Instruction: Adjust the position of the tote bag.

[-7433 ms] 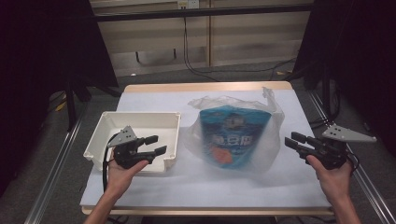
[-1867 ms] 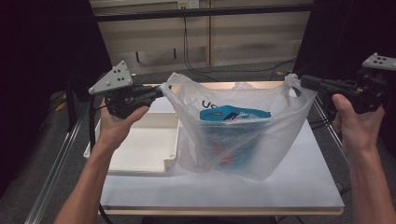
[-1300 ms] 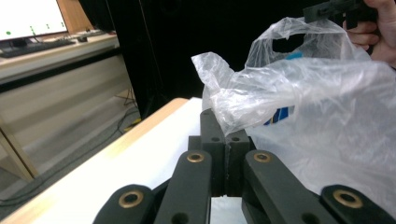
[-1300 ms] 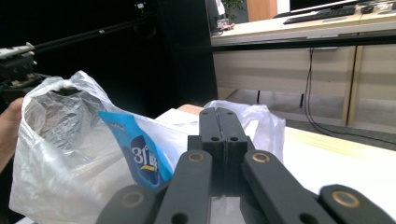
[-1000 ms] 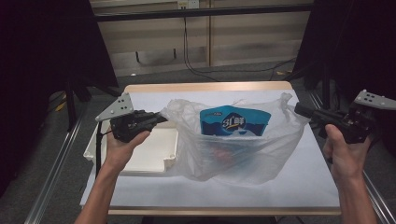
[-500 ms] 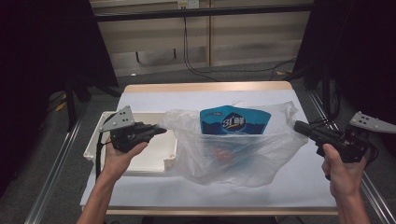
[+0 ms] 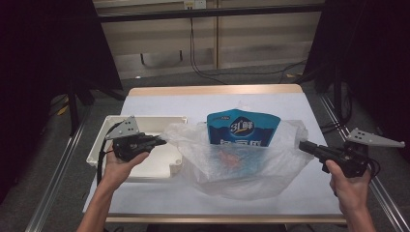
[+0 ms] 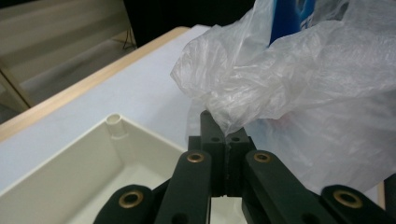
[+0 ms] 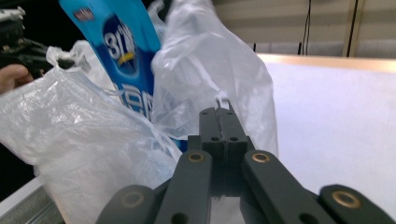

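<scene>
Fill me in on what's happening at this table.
A person holds a tool in each hand, and both grip a thin clear plastic bag that holds a blue snack pouch. The left tool is shut on the bag's left handle, beside a shallow white plastic tray; the right tool is shut on the right handle. The bag's bottom rests on the white table.

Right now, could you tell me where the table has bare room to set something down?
The far strip of the table, behind the plastic bag and white tray, is free. So is the near edge in front of the bag. The middle is crowded: both grippers, left and right, pinch the bag's handles, with the blue pouch inside.
</scene>
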Demonstrator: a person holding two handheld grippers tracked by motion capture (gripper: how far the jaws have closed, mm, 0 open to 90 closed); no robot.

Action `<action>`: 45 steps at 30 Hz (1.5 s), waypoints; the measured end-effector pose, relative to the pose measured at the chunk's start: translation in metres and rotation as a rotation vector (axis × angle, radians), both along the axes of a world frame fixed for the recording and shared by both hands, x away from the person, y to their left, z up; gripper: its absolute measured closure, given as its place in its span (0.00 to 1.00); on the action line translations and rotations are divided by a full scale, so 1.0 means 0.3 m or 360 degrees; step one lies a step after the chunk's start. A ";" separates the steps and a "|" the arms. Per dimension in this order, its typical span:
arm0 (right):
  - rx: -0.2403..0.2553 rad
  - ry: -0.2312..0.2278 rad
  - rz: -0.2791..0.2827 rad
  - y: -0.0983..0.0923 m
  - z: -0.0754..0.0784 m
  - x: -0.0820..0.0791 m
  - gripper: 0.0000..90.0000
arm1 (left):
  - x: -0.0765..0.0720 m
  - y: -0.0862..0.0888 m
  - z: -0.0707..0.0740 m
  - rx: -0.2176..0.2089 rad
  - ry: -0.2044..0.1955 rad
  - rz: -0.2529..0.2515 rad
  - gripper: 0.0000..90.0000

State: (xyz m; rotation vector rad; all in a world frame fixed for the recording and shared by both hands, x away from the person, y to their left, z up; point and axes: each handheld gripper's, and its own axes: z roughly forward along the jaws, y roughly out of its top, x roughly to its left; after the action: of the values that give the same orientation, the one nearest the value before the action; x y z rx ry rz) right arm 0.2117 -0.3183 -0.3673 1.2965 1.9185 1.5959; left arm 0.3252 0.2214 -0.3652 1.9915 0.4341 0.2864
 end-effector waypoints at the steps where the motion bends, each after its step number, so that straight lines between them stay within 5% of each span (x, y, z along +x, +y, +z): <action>1: -0.0014 0.0020 0.0000 -0.001 -0.012 0.002 1.00 | 0.003 -0.002 -0.009 0.0009 0.0012 0.0004 1.00; 7: -0.0018 0.0126 0.0002 -0.024 -0.084 0.025 1.00 | 0.022 0.001 -0.045 0.0040 0.0074 0.0000 1.00; 21: -0.0118 0.0246 0.0008 -0.004 -0.153 0.068 1.00 | 0.040 -0.029 -0.091 0.0164 0.0129 0.0014 1.00; 38: -0.0187 0.0387 0.0049 0.022 -0.237 0.136 1.00 | 0.093 -0.007 -0.188 0.0320 0.0207 0.0133 1.00; 45: -0.0300 0.0480 0.0057 0.043 -0.287 0.153 1.00 | 0.097 -0.013 -0.204 0.0339 0.0226 0.0129 1.00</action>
State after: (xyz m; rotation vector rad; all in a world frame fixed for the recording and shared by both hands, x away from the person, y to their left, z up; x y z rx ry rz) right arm 0.2575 -0.3052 -0.4535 1.4961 2.2187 1.2542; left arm 0.3544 0.2175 -0.4263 2.2145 0.5962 0.2511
